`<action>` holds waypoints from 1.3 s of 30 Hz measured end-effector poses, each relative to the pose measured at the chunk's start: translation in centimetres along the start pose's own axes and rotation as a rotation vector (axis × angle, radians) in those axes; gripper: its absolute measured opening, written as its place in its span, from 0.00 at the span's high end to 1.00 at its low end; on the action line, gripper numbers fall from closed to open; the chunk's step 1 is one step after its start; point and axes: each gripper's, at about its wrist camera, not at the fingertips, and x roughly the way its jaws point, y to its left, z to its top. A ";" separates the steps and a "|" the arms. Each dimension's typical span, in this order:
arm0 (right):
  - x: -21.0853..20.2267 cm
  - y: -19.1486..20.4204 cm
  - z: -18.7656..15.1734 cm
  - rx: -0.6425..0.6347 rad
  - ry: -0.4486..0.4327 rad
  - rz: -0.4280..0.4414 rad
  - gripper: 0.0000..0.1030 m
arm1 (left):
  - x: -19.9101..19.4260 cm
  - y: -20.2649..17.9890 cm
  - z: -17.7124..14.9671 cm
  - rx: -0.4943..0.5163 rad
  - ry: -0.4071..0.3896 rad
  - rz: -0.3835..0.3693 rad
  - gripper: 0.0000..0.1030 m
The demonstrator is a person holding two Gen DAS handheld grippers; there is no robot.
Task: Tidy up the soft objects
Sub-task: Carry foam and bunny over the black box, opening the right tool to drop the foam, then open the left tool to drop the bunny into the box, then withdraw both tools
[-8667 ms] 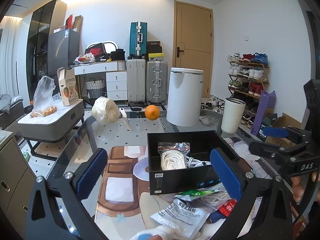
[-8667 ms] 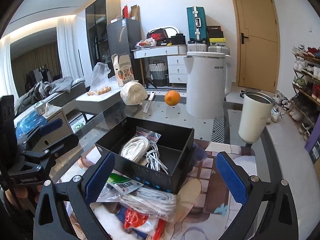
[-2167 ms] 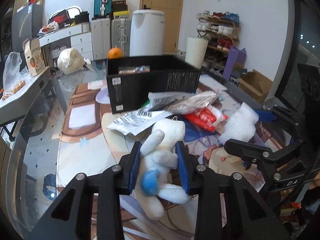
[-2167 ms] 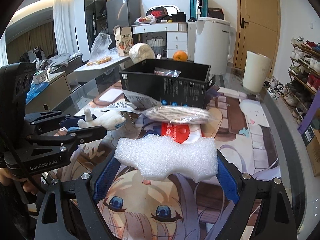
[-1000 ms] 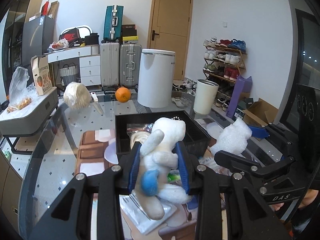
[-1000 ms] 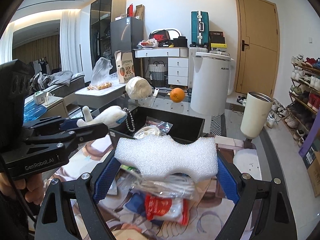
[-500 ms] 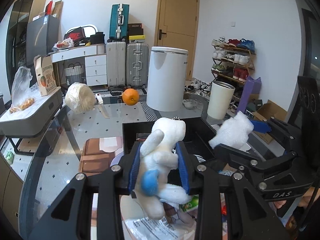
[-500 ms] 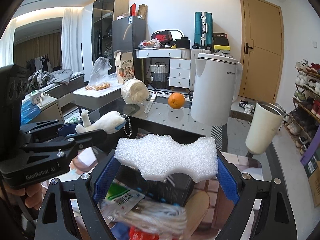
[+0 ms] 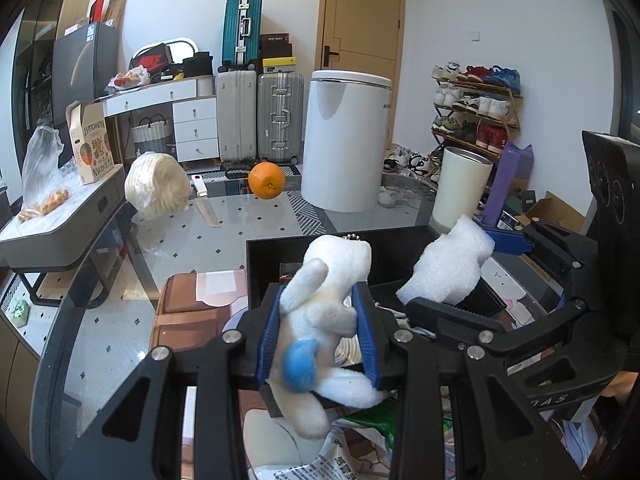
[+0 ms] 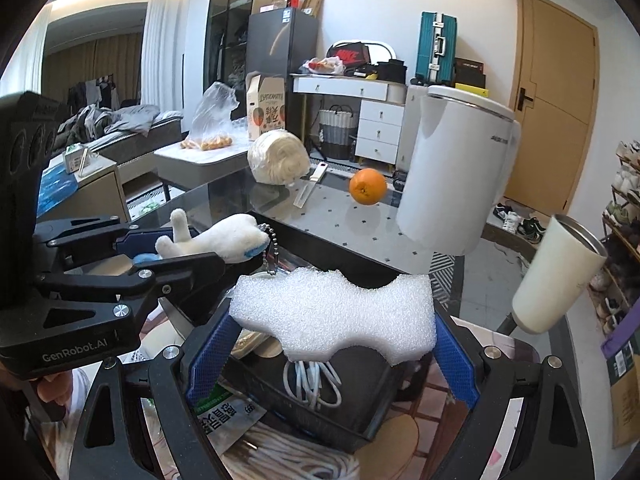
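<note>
soft things are both off the tabletop (image 9: 208, 240) now: the white plush toy (image 9: 324, 320) sits squeezed between the blue pads of the left claw (image 9: 318, 336), and the white foam block (image 10: 336, 316) spans the widely spread pads of the right claw (image 10: 332, 344), clamped at its two ends. neither piece sags out of its grip.

what has changed over the last second is the backdrop under them. a moment ago the loose pile of packets and coiled cord lay below the foam; now the black box (image 10: 360, 392) fills that space, with a bundle of white cable (image 10: 312, 380) in it right beneath the block. in the left wrist view the box's far rim, which stood ahead of the toy before, now frames its head, and the foam shows just to the right over the same opening. both claws have come forward together and a little lower.

that puts the task, as i judge it, at the end of the carry: both soft pieces hang over or at the edge of the box, so letting go is the likely step in hand. the toy's bead chain (image 10: 272, 252) dangles free and could catch on the rim. the orange (image 10: 368, 185) and the white bin (image 9: 344, 140) stand well clear behind.
</note>
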 end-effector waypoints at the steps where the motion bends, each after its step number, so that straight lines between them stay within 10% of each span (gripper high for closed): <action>1: 0.3 0.1 0.0 -0.002 0.002 0.004 0.12 | 0.1 0.1 0.0 -0.003 0.000 0.004 0.67; 19: -0.2 -0.5 0.0 -0.018 0.014 -0.015 0.01 | 1.2 -0.3 0.7 0.010 0.001 -0.017 0.65; 26: -1.8 -1.4 -0.7 -0.003 0.011 -0.052 0.01 | 0.7 0.0 0.4 -0.001 0.014 0.023 0.01; 39: -5.7 -2.0 -3.0 0.124 0.031 -0.059 0.01 | -4.4 0.8 -1.7 0.032 -0.030 0.078 0.00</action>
